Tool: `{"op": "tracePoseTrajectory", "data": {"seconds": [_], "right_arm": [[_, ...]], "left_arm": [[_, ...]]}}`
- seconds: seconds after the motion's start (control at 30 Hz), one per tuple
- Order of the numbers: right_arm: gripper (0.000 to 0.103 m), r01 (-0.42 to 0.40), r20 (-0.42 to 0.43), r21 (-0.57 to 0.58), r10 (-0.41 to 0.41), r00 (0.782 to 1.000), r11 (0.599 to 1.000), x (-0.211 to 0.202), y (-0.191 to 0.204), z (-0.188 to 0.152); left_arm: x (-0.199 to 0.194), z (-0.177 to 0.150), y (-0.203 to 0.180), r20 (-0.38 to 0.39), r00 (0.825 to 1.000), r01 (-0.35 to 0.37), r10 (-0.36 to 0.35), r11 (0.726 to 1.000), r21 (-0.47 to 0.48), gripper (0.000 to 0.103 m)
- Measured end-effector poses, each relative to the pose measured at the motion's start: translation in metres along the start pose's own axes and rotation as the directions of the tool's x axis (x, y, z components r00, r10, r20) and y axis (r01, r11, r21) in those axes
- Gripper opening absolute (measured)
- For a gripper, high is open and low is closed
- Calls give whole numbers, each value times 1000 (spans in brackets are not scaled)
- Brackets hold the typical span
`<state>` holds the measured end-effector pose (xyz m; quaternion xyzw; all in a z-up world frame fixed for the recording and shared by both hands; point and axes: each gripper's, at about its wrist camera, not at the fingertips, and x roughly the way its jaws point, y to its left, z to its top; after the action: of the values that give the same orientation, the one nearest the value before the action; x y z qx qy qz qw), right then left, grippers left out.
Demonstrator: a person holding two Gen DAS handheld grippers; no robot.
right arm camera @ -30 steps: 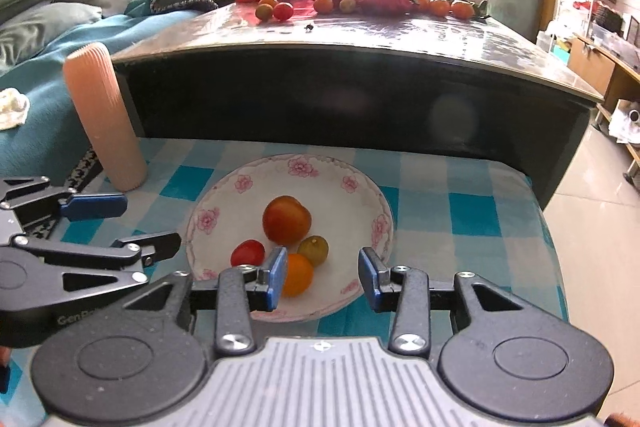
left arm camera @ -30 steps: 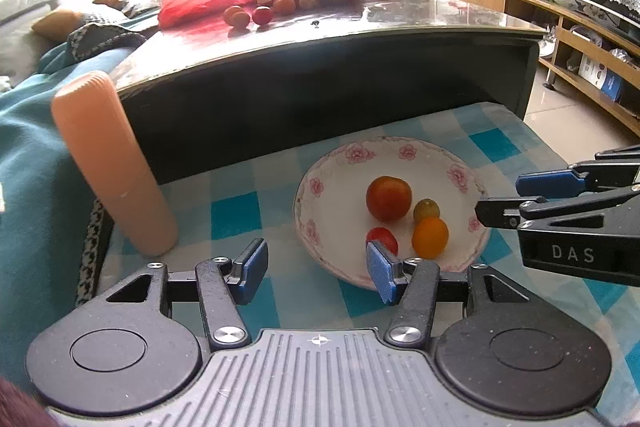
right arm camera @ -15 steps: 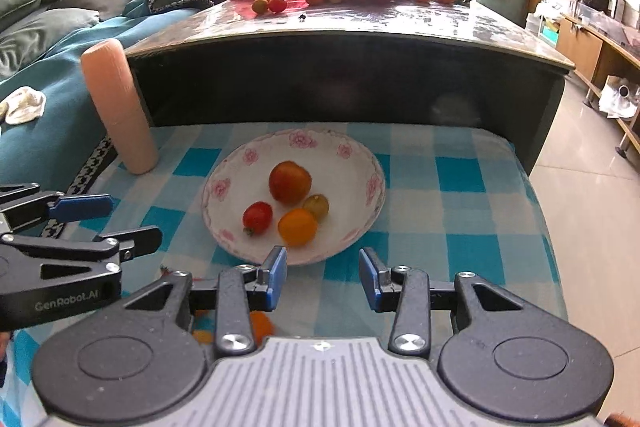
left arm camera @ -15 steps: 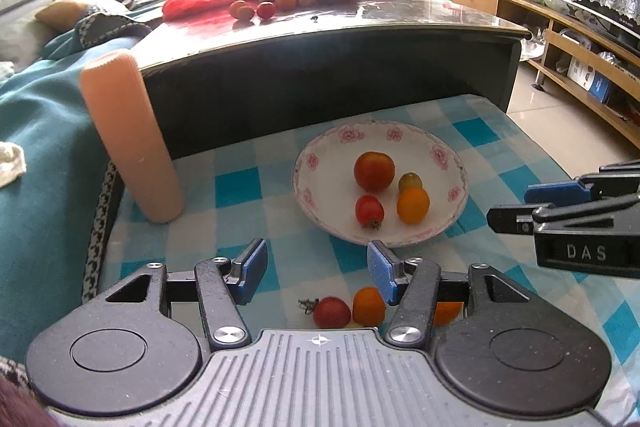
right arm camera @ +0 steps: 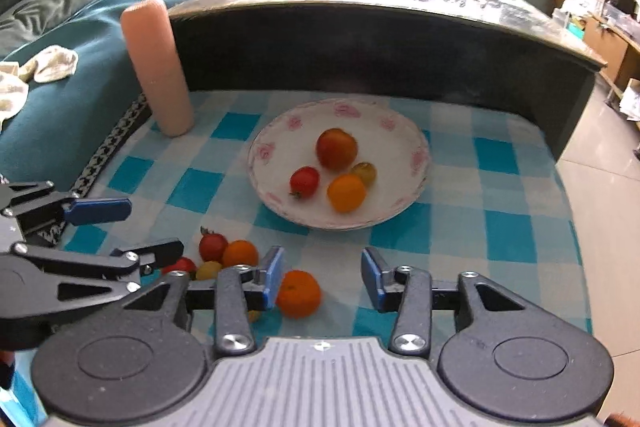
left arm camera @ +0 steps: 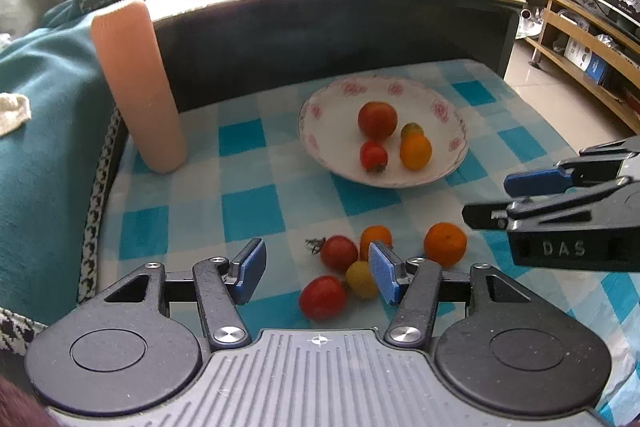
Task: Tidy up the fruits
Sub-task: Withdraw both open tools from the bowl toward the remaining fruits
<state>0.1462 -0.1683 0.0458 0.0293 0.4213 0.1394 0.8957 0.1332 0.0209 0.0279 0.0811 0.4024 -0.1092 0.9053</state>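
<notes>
A white plate with pink flowers [left arm camera: 332, 131] [right arm camera: 280, 163] sits on the blue checked cloth. It holds a big red tomato [left arm camera: 376, 119], a small red one [left arm camera: 373, 155], an orange fruit [left arm camera: 416, 151] and a small greenish one [left arm camera: 412, 129]. Nearer lie loose fruits: red tomatoes [left arm camera: 339, 253] [left arm camera: 322, 297], a yellow one [left arm camera: 360, 279], an orange one [left arm camera: 375, 237] and a mandarin [left arm camera: 445, 244] [right arm camera: 299, 293]. My left gripper [left arm camera: 316, 269] [right arm camera: 132, 231] hangs open over the cluster. My right gripper [right arm camera: 322, 277] [left arm camera: 520, 195] has its jaws opening, with the mandarin by its left pad and untouched.
A pink upright cylinder [left arm camera: 138, 87] stands at the cloth's far left. Behind the plate rises a dark table [right arm camera: 360, 39] carrying more fruit, a red bag and a can. A teal sofa cover lies to the left, and tiled floor to the right.
Both grippers have drawn back from the plate, so the loose fruits on the cloth have come into view in front of them. The right jaws stand wider than before.
</notes>
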Motion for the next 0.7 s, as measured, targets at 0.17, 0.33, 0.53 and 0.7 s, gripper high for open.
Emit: {"op": "tracePoseTrajectory", "data": {"seconds": [0.17, 0.33, 0.53, 0.7], "right_arm": [[58, -31, -54, -29, 29, 998, 999, 14, 2, -6], [59, -66, -78, -48, 62, 995, 997, 22, 3, -6], [59, -89, -127, -51, 82, 989, 995, 35, 1, -11], [59, -88, -129, -62, 79, 988, 994, 37, -2, -14]], "left_arm": [[7, -7, 0, -42, 999, 14, -13, 999, 31, 65], [14, -17, -2, -74, 997, 34, -29, 997, 74, 65], [25, -21, -1, -112, 993, 51, -41, 995, 87, 65], [31, -24, -4, -115, 992, 69, -54, 988, 137, 65]]}}
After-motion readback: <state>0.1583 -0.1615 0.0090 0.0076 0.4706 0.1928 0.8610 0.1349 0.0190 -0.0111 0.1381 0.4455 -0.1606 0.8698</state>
